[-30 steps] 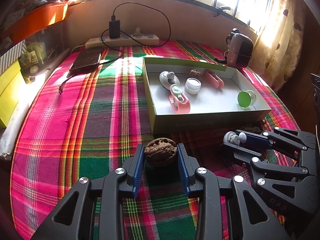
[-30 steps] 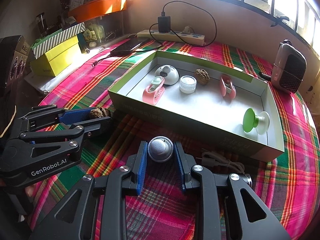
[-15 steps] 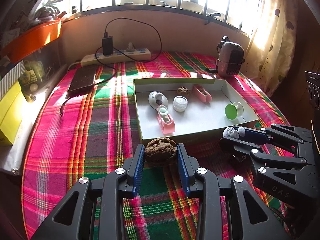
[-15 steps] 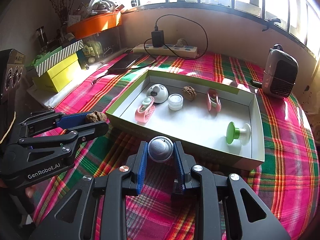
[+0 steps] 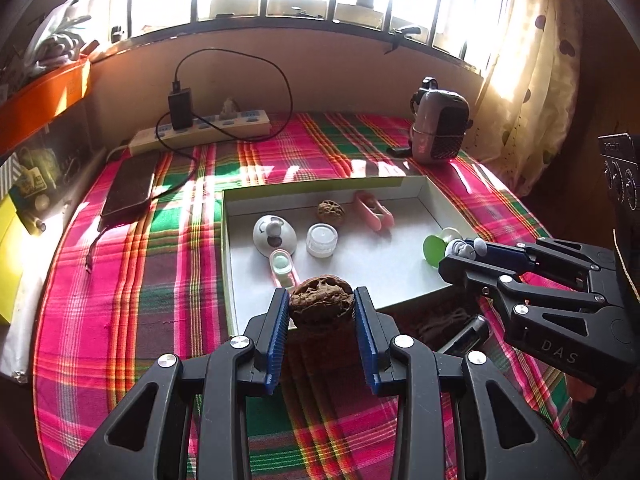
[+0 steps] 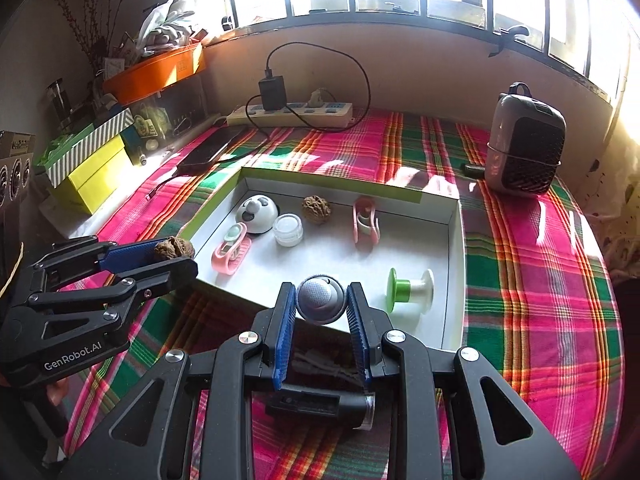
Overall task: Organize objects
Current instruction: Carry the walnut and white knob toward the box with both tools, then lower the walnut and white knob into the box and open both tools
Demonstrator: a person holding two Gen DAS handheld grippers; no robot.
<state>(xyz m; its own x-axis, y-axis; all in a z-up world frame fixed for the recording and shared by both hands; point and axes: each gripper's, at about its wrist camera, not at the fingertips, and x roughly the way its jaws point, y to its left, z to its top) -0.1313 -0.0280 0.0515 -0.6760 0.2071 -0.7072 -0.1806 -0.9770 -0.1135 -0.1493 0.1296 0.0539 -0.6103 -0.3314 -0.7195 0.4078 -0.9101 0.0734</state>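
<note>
My left gripper [image 5: 321, 312] is shut on a brown walnut [image 5: 321, 304] and holds it in the air above the near edge of the white box [image 5: 230, 240]. My right gripper [image 6: 321, 308] is shut on a small grey round gadget [image 6: 320, 298], raised over the box's near wall [image 6: 256, 300]. Each gripper shows in the other's view, the left one with the walnut [image 6: 174, 248] and the right one with the gadget [image 5: 460, 249]. In the box lie a second walnut [image 6: 317, 209], a clear jar [image 6: 287, 230], two pink clips [image 6: 231, 248], a white dome toy [image 6: 256, 208] and a green-capped spool [image 6: 408, 290].
A black cylindrical device [image 6: 320, 404] and a cable lie on the plaid cloth below my right gripper. A power strip [image 5: 200, 130], a phone [image 5: 130, 188] and a small heater [image 5: 440, 128] stand behind the box. Yellow boxes [image 6: 92, 176] line the left edge.
Both grippers have risen and moved forward toward the box, each still holding its object. The box now sits lower and farther in both views.
</note>
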